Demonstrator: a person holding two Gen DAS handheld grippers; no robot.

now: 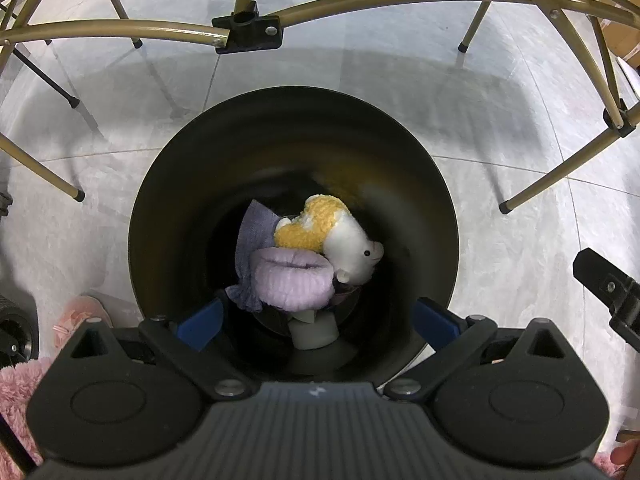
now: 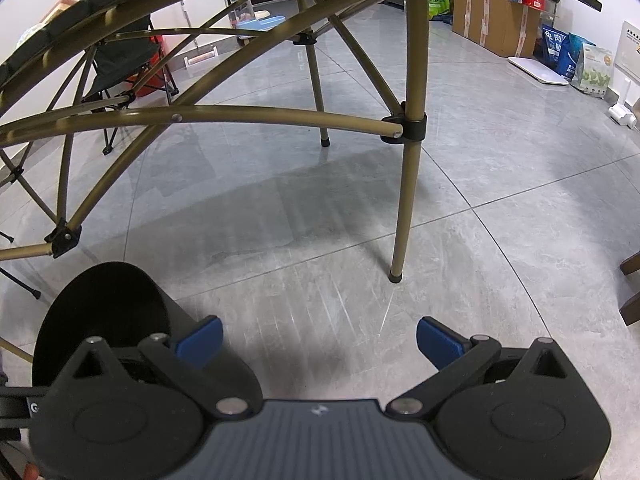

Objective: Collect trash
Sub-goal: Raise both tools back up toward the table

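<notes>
Left wrist view: left gripper (image 1: 316, 322) points down into black bin (image 1: 180, 184), jaws spread wide, nothing between them | bin holds yellow-and-white plush toy (image 1: 332, 236), lilac fuzzy item (image 1: 294, 276), grey-blue cloth (image 1: 254, 236) | right wrist view: right gripper (image 2: 320, 338) jaws apart, empty, above grey tiled floor (image 2: 320, 240), bin at lower left.
</notes>
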